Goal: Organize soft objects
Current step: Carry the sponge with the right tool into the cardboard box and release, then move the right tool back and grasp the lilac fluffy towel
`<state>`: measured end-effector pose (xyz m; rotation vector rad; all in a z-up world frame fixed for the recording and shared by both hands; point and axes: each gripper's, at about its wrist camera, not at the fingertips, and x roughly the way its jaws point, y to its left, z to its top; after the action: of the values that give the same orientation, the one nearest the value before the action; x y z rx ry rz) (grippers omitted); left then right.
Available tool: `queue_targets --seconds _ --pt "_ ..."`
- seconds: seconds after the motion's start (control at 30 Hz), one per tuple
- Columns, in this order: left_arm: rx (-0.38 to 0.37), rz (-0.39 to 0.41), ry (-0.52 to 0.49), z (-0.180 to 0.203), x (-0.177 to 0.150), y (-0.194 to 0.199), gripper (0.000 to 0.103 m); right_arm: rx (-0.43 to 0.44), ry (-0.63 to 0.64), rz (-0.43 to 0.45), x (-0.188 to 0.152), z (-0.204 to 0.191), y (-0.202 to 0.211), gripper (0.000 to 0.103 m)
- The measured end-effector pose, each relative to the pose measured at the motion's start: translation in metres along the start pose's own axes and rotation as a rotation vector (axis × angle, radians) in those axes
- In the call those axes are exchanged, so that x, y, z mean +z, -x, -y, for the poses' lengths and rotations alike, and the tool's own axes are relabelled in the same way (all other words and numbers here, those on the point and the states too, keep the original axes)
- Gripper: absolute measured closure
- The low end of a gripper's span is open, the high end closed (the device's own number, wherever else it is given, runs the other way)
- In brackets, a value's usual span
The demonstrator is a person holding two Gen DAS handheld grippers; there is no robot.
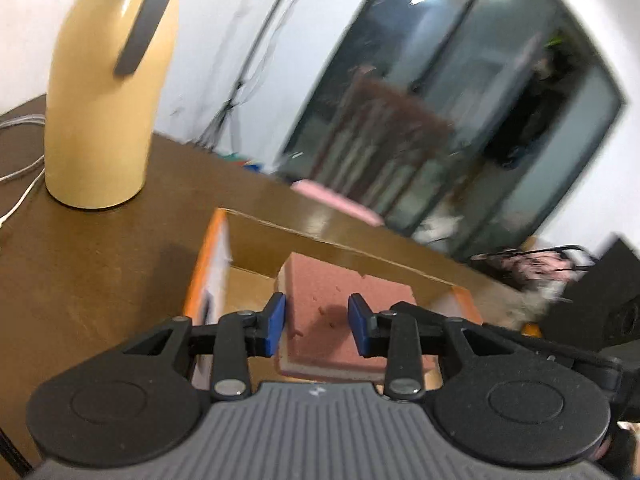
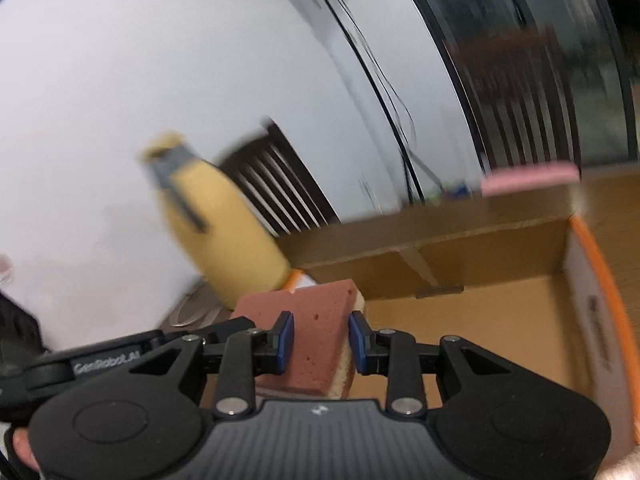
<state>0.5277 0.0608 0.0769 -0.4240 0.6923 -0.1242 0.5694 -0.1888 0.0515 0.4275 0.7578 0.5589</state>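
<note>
Left wrist view looks down along the left gripper [image 1: 317, 325], angled downward over an open cardboard box [image 1: 336, 246] on a brown table [image 1: 100, 264]. Its blue pads clamp a reddish-brown sponge [image 1: 320, 292] with a pale underlayer, held above the box interior. A yellow flask [image 1: 108, 92] stands just beyond the box, and a pink sponge [image 1: 340, 204] lies past its far wall. From the right wrist view, the right gripper [image 2: 321, 341] also tilts down, pads pinching the same sponge [image 2: 308, 320] at its other edge. Part of a hand [image 2: 22, 450] shows beneath. White lettering on the left gripper's housing reads "GenRobot.AI" [image 2: 106, 362]. Print on the box's white side is too blurred to read.
</note>
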Motion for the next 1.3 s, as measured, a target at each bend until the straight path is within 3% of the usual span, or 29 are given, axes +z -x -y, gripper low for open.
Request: queue_targets --seconds 0.1,0.17,0.23,0.37,0.5,0.57,0.7,0.77,0.83,0.87,1.03,1.3 --pt "0.067 -0.053 -0.05 -0.007 0.012 -0.048 0.069 -0.031 -0.089 -0.085 0.016 0.024 -0.06 0.072" --pt "0.094 -0.088 -0.061 -0.011 0.016 -0.07 0.068 -0.057 -0.062 -0.108 0.019 0.026 -0.086 0.072" --pt "0.096 -0.076 -0.102 -0.012 0.019 -0.077 0.06 -0.053 -0.04 -0.11 0.021 0.029 -0.095 0.072" --pt "0.066 -0.076 -0.112 -0.014 0.02 -0.079 0.055 -0.046 -0.049 -0.086 0.02 0.04 -0.091 0.072" --pt "0.043 -0.084 -0.13 -0.012 0.018 -0.078 0.052 -0.063 -0.128 -0.067 0.012 0.061 -0.081 0.062" --pt "0.006 -0.094 -0.139 -0.013 0.02 -0.077 0.049 -0.076 -0.158 -0.073 0.007 0.067 -0.079 0.062" --pt "0.008 -0.091 -0.116 -0.011 0.018 -0.07 0.049 -0.14 -0.065 0.004 0.009 0.057 -0.064 0.062" --pt "0.023 -0.052 -0.13 -0.007 0.018 -0.054 0.048 -0.183 0.017 0.037 0.015 0.041 -0.046 0.062" --pt "0.015 0.004 -0.149 -0.002 0.018 -0.029 0.035 -0.19 0.088 0.082 0.02 0.023 -0.018 0.062" --pt "0.011 0.031 -0.161 0.0 0.018 -0.016 0.034 -0.191 0.122 0.102 0.023 0.014 -0.002 0.061" --pt "0.028 0.137 -0.219 0.016 0.01 0.055 0.029 -0.234 0.219 0.144 0.024 -0.008 0.074 0.046" --pt "0.027 0.284 -0.298 0.041 -0.043 0.165 0.02 -0.349 0.329 0.237 -0.039 -0.015 0.183 0.039"
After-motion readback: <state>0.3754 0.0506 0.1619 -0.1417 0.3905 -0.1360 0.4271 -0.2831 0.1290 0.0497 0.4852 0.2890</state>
